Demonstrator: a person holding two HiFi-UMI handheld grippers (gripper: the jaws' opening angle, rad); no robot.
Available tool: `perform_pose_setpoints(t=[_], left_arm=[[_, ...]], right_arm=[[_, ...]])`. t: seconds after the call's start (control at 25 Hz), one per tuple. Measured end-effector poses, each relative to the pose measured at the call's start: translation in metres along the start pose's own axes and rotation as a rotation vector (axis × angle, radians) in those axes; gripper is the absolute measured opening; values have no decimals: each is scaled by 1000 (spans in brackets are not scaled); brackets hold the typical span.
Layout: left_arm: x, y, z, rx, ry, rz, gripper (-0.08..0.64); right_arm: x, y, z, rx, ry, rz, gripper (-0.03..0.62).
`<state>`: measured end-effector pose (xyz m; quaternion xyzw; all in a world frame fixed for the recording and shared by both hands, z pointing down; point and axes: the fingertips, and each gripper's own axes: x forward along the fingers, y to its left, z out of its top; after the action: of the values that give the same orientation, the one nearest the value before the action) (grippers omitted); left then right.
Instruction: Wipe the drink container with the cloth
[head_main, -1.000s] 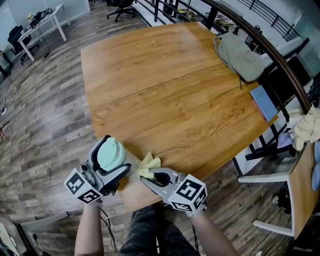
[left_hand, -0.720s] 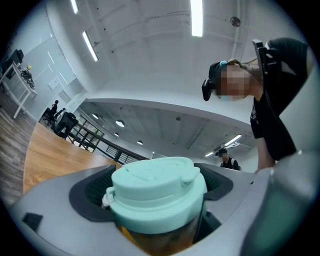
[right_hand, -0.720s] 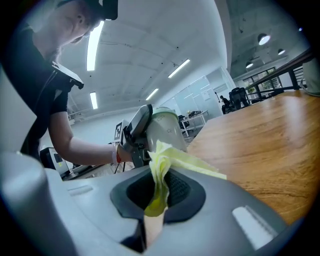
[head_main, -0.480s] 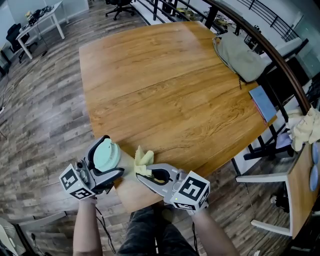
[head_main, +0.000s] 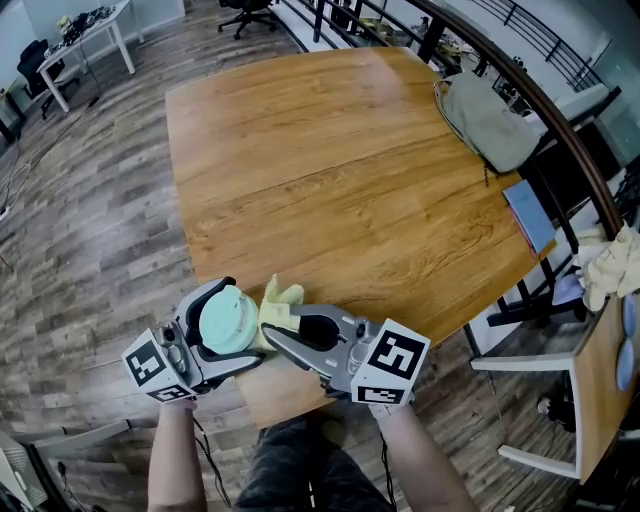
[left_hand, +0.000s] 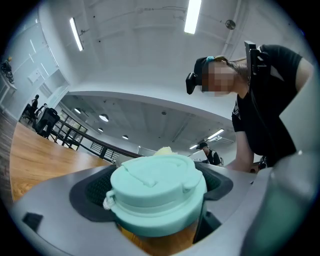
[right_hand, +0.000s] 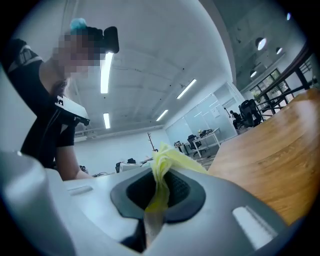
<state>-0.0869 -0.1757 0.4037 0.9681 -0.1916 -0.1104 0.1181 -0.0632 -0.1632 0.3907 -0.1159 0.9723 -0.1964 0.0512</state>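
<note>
Head view showed us holding both tools over the near corner of the wooden table (head_main: 330, 170). Our left gripper (head_main: 243, 320) was clamped around the drink container (head_main: 226, 320), and we could not tell whether it rested on the wood. Our right gripper (head_main: 278, 325) pinched the yellow cloth (head_main: 277, 303), whose free end lay against the container's right side. Left gripper view put the mint-green lid (left_hand: 157, 185) between the dark pads (left_hand: 95, 192), jaws tight on the amber body below, with a tip of cloth peeking up behind the lid. Right gripper view had the jaws closed on a thin fold of cloth, the rest bunching up past the tips, and the table ran off to the right.
</note>
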Motion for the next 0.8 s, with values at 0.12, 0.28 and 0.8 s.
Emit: perform_pose_setpoints(t=[0.12, 0.28, 0.8], left_arm=[[2, -4, 0, 24, 24, -11, 474], [4, -9, -1, 50, 49, -19, 474], [11, -16, -1, 92, 92, -2, 474]], right_arm=[[0, -4, 1, 35, -14, 3, 23], [-4, -10, -2, 67, -8, -14, 23], [-31, -33, -52, 198, 33, -161, 23]])
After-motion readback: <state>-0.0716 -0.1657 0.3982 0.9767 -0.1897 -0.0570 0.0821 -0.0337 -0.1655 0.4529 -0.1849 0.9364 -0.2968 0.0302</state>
